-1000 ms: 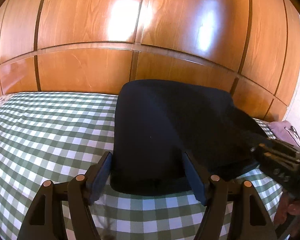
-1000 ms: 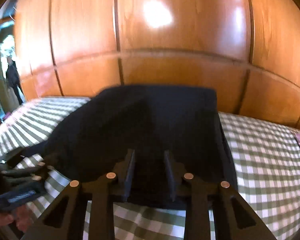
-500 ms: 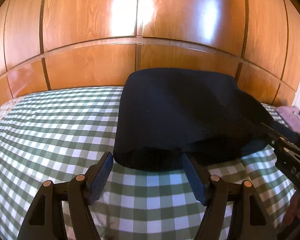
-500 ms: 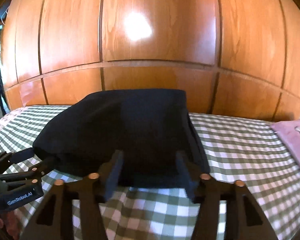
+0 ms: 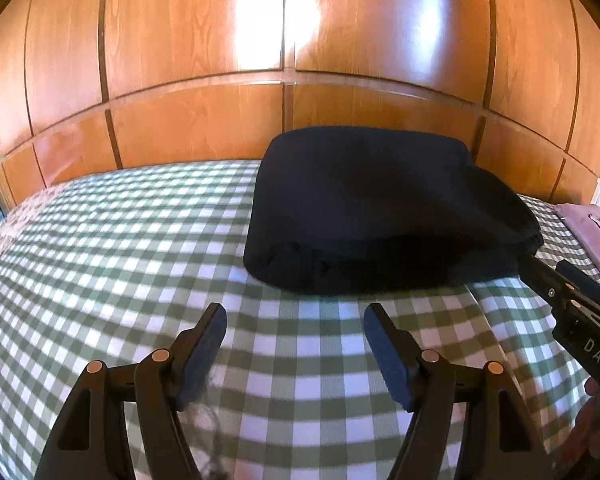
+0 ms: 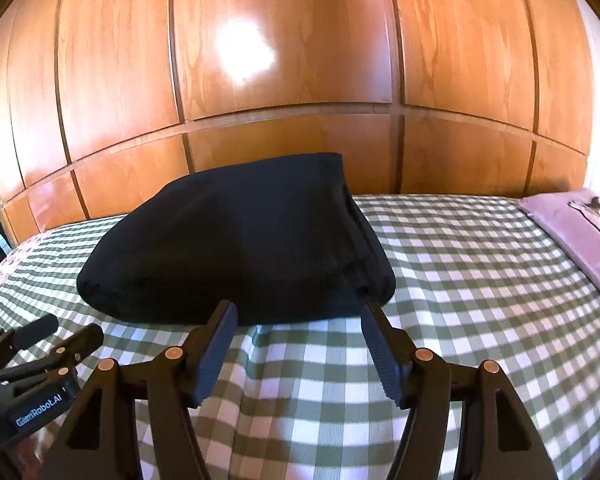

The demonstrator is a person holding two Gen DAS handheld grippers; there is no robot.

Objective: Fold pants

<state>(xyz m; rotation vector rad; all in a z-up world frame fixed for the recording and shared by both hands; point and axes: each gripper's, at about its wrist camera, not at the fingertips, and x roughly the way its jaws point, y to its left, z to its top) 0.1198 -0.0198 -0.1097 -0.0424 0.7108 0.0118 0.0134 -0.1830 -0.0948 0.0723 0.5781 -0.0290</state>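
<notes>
The dark navy pants [image 5: 380, 208] lie folded into a thick rectangular bundle on the green-and-white checked bedspread [image 5: 120, 248], close to the wooden headboard. My left gripper [image 5: 296, 314] stands open just short of the bundle's near edge, nothing between its fingers. In the right wrist view the same pants [image 6: 236, 236] lie ahead, and my right gripper [image 6: 296, 312] has its jaws opening, their tips right at the bundle's near edge with only checked cloth between them. Each gripper shows at the edge of the other's view: right gripper [image 5: 556, 280], left gripper [image 6: 60, 334].
A glossy wooden panelled headboard wall [image 5: 284, 60] rises behind the bed. A mauve pillow or cloth [image 6: 576, 232] lies at the bed's right side. Checked bedspread stretches to the left of the pants [image 6: 480, 272] and to the right. A doorway shows at the far left.
Both grippers have drawn back from the pants, which now lie released on the bed. The right gripper's jaws, narrow on the fabric a second ago, have spread wide.
</notes>
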